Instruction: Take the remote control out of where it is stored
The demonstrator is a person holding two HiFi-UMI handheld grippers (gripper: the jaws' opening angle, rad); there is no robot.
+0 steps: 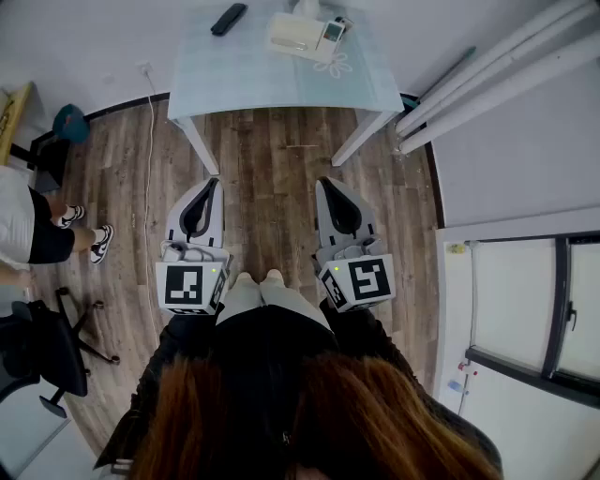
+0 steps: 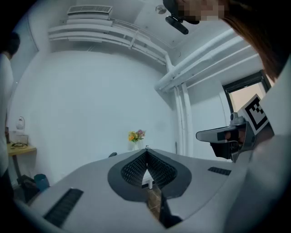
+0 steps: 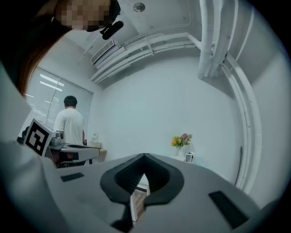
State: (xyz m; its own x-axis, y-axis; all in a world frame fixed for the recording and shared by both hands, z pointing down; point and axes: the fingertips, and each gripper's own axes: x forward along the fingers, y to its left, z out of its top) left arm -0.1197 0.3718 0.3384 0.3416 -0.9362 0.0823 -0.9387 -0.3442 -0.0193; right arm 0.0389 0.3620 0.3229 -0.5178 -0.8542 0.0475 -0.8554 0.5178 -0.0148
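Observation:
A pale glass table stands ahead, across the wooden floor. On its far part lies a white holder, and a white remote control with a grey screen leans in it. A black remote-shaped thing lies to the left of the holder. My left gripper and right gripper are held level at waist height, well short of the table. Each has its tips together and holds nothing. In the right gripper view the remote control shows small beside a vase of flowers.
A person in a white top stands at the left, with a black office chair nearer me. A white cable runs along the floor. White pipes and a white cabinet line the right side.

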